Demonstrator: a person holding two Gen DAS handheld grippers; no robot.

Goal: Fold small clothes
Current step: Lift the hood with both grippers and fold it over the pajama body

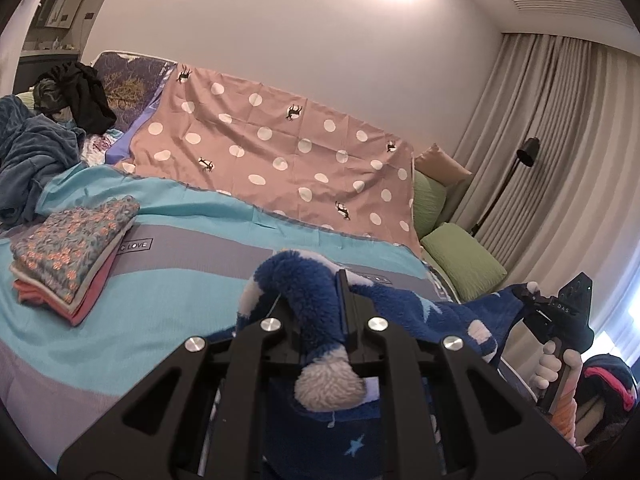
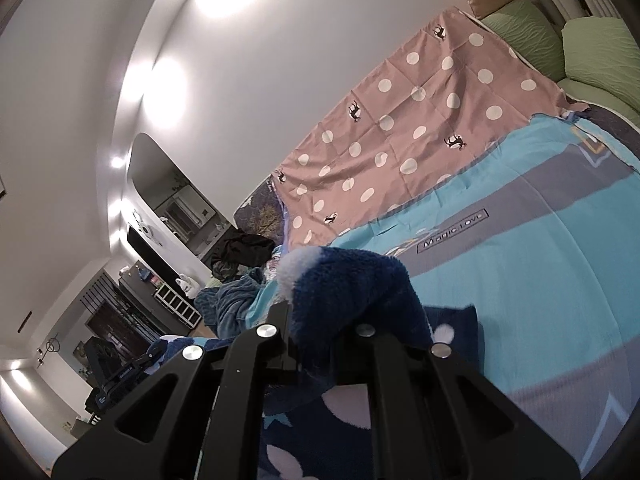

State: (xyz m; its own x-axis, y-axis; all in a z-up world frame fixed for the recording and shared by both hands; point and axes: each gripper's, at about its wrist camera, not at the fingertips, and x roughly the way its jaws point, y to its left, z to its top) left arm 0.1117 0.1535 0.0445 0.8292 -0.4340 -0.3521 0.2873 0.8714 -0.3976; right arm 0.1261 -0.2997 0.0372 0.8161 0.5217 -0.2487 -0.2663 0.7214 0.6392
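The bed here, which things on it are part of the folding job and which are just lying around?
Part of the job:
- blue fleece garment, gripped by the left gripper and right gripper
- folded stack

Lying about:
- polka-dot sheet
- green pillows
- dark clothes heap
- teal blanket
- floor lamp

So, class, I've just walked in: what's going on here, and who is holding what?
A person is working at a bed with a handheld gripper in each hand. Both the left gripper and the right gripper are shut on a fluffy blue garment with white patches, holding it up by two separate parts above the bed. It is not yet folded. A stack of folded clothes already sits on the blue bedspread, and a heap of unfolded clothes lies at the far end.
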